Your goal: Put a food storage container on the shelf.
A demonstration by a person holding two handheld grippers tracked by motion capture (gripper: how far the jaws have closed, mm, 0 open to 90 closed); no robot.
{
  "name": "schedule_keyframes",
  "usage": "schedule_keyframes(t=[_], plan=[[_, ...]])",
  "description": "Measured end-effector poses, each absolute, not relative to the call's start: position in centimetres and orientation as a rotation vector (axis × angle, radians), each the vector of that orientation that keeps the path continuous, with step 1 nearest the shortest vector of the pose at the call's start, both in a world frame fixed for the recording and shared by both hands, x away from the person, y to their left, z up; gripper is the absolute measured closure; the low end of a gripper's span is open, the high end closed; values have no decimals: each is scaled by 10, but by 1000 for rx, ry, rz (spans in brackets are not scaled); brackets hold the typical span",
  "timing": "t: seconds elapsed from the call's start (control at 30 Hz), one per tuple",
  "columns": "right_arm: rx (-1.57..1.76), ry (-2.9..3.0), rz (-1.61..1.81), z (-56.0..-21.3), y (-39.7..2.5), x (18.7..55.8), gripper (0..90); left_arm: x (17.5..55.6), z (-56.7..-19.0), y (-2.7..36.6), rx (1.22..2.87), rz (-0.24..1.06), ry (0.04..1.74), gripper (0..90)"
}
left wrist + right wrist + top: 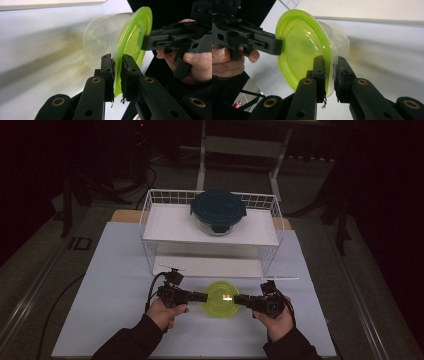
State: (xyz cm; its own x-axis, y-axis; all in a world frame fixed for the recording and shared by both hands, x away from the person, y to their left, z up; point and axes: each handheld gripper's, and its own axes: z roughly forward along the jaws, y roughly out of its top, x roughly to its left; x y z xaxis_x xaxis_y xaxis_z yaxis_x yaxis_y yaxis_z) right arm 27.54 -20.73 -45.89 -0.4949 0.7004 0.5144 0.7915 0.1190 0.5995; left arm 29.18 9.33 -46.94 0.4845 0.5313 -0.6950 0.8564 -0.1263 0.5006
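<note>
Container: clear tub (105, 40) with green lid (222, 298), on the table (115, 285) before the wire rack (150, 220).
Left gripper (117, 75): jaws pinching the lid's rim.
Right gripper (329, 75): jaws clamp the opposite rim, seemingly the tub's lip too.

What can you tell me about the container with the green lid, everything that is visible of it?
The container with the green lid is a round tub of clear, thin-looking plastic, apparently empty, closed by a translucent lime-green lid with a raised rim. It is at the front of the white table, before the wire rack. The left gripper and right gripper each pinch the lid's rim from opposite sides, fingers shut on it.
</note>
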Motion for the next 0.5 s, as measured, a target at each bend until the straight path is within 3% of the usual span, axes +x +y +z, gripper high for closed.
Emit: schedule_keyframes(t=[0.5], plan=[[-1471, -2331, -1412, -418, -200, 277, 802, 293, -433, 104, 1760, -394, 1127, 810]])
